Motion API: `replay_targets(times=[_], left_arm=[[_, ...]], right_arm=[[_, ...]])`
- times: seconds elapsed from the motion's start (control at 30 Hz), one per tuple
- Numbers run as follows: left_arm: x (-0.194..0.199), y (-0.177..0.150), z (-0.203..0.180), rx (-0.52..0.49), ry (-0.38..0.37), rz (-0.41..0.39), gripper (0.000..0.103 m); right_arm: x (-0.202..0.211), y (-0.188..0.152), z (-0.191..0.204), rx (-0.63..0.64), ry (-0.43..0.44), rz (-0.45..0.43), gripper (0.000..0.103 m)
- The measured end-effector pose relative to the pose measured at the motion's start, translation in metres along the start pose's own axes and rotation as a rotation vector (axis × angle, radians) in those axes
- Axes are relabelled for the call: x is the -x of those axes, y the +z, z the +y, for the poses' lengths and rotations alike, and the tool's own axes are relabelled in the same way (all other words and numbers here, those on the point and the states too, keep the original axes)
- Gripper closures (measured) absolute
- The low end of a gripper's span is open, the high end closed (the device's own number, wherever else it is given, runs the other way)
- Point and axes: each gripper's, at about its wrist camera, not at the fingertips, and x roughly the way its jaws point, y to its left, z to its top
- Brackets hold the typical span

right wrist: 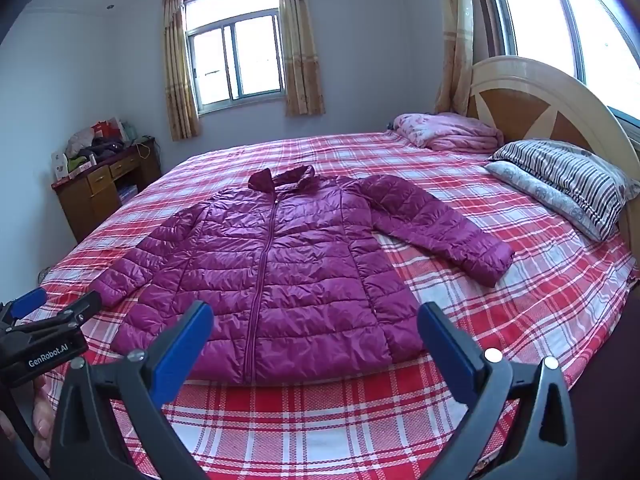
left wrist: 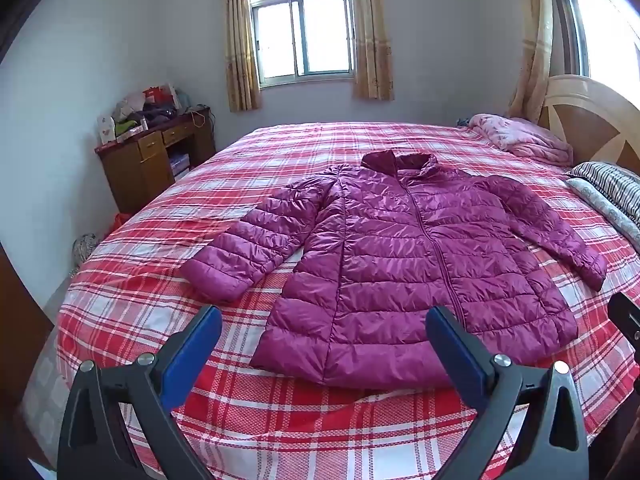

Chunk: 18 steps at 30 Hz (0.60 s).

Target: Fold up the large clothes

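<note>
Purple jacket [left wrist: 404, 256] amid bare plaid bedsheet [left wrist: 320, 420]

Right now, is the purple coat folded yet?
Not yet. Done: the purple coat lies flat and zipped on the bed, sleeves spread. In hand: nothing; the left claw and right claw hover open. Left: all the folding.
</note>
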Motion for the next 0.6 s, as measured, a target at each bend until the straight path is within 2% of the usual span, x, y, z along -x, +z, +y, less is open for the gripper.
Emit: replay_targets(times=[0.6], left_arm=[[-0.0027,-0.0046,0.003,-0.002,0.011,-0.016,0.001]], right_arm=[[-0.0074,-0.0033,-0.0031,-0.005,0.011,0.03,0.0]])
